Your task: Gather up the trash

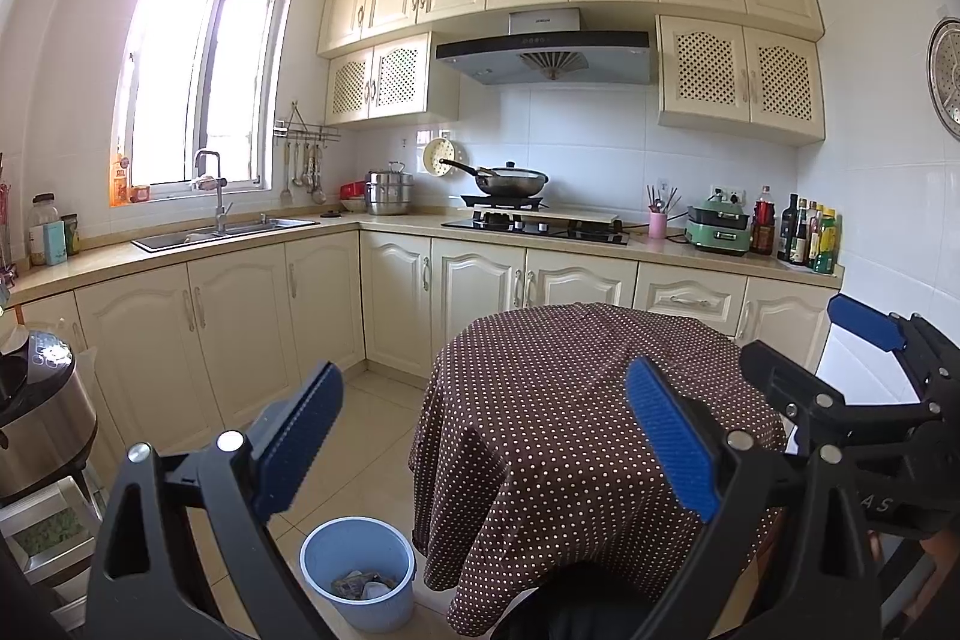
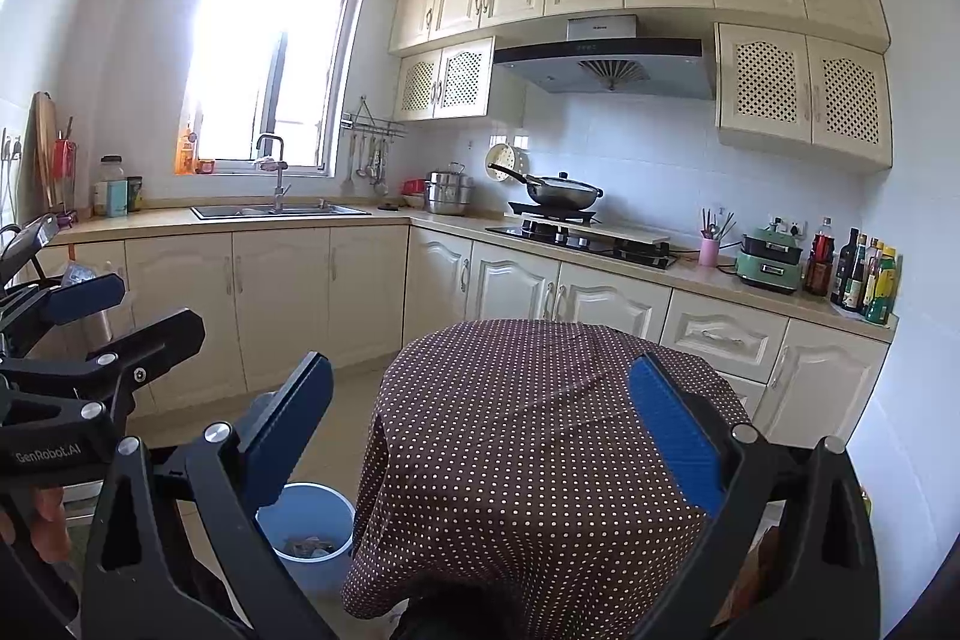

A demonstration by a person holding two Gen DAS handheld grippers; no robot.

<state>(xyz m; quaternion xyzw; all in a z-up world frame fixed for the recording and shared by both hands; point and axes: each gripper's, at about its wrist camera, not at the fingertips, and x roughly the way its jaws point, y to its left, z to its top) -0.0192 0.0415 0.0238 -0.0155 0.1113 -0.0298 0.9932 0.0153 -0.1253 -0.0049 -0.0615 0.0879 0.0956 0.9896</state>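
Both tongs (image 1: 486, 436) (image 2: 486, 436) released above table (image 1: 540, 388), trash bin (image 1: 357, 556) lower left.

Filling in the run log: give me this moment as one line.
left gripper: open, empty | right gripper: open, empty | blue bin: on floor beside polka-dot table, trash inside | tabletop: no trash visible

A round light-blue bin (image 1: 357, 568) stands upright on the floor tiles, crumpled trash (image 1: 365, 585) lying inside it.
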